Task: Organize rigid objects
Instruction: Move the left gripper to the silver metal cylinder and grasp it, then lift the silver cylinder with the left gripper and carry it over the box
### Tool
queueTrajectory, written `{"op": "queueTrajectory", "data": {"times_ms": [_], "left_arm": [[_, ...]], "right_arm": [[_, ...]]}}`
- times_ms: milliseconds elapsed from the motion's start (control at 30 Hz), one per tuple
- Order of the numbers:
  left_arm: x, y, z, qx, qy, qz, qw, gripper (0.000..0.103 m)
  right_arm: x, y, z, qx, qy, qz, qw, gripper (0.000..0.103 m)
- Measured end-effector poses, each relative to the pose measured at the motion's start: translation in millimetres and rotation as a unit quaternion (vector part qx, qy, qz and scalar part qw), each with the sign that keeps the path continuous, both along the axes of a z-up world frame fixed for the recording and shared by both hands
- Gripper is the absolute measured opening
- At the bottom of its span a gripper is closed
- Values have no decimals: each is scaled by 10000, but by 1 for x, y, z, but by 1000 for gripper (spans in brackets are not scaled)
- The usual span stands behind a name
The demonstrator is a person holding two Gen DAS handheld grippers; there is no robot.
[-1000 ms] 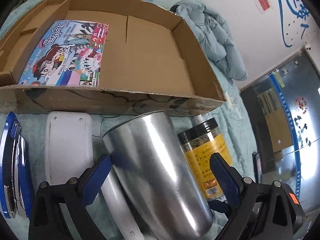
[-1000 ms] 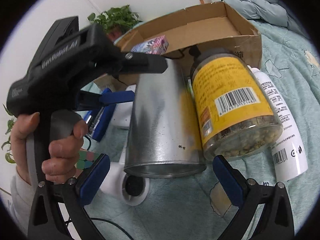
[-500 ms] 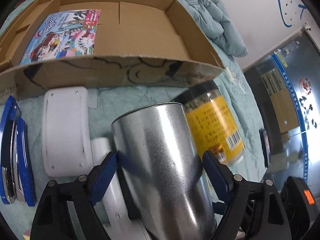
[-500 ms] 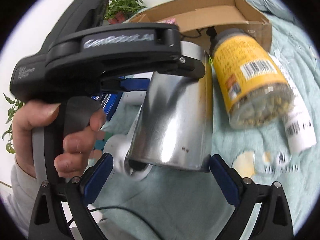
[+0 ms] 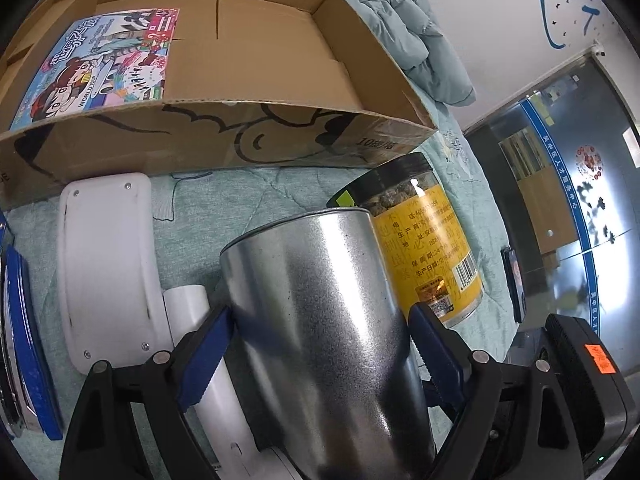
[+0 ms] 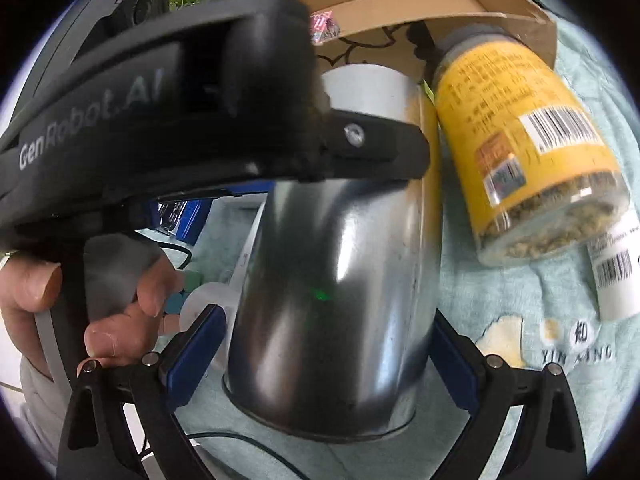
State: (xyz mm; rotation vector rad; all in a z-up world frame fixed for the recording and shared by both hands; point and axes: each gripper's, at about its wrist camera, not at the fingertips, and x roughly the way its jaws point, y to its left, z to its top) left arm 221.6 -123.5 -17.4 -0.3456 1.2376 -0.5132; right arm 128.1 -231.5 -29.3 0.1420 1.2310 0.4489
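Both grippers on the metal can [image 5: 320, 320] — left gripper [image 5: 320, 344] has its 2 blue pads pressed against the can's sides, holding it. Right gripper [image 6: 320, 356] comes at it from the other end, pads flanking the can; the left pad looks in contact, the right one sits hidden behind the can wall, so I cannot tell if that grip is closed on it.

Can is tilted, off the teal quilt [image 5: 260, 200], its rim toward the cardboard box [image 5: 224, 136]. In the right wrist view my left gripper's black body crosses over the top of the can, with my hand [image 6: 100, 300] on its handle.

Yellow-label jar [image 5: 424, 248] with a black lid lies on its side on the quilt, just beside the can, lid end near the box's front wall. A white tube with a barcode [image 6: 614, 280] lies beyond the jar.

Box is open-topped — a colourful cartoon book [image 5: 100, 64] lies flat inside at its left end.

A white plastic device [image 5: 104, 264] lies on the quilt left of the can, with a blue-edged item [image 5: 16, 320] further left. Grey-blue jacket [image 5: 400, 28] is bunched behind the box.
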Motion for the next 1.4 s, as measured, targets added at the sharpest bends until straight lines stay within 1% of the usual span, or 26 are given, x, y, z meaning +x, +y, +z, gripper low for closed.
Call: {"op": "queueTrajectory", "data": {"times_ms": [133,167,200,300,467,600,867,933,967,1167,1400], "left_arm": [[0,3,1,-44,-14,20,10000,88],[0,6,2,-98,-14,65,9999,87],[-1,5,3,-118,-28,70,9999,87],[-10,9,15,-86,-237,4,9997,86],[-19,19,44,-19,-589,43,9983,86],[-21,27,71,-33,-866,115,9962,86],[-16,35,125,195,-1513,83,9883,86],[-12,36,137,237,-1662,52,9858,86],[-6,28,141,253,-1709,50,9849,86],[20,29,172,276,-2047,19,9784,86],[61,46,191,109,-2191,170,9755,86]], "right_arm": [[3,8,1,-105,-42,27,9999,95],[2,8,3,-141,-65,8,9999,92],[1,8,4,-164,-81,-18,9998,91],[-1,12,8,-291,-196,62,9994,90],[-8,16,26,-271,-469,126,9985,90],[-8,12,49,-247,-752,199,9967,90],[4,16,79,-230,-1239,307,9916,90],[9,16,86,-233,-1370,313,9898,90],[11,16,90,-236,-1427,307,9890,90],[29,15,111,-322,-1767,324,9832,90],[61,18,128,-366,-2008,384,9782,90]]}}
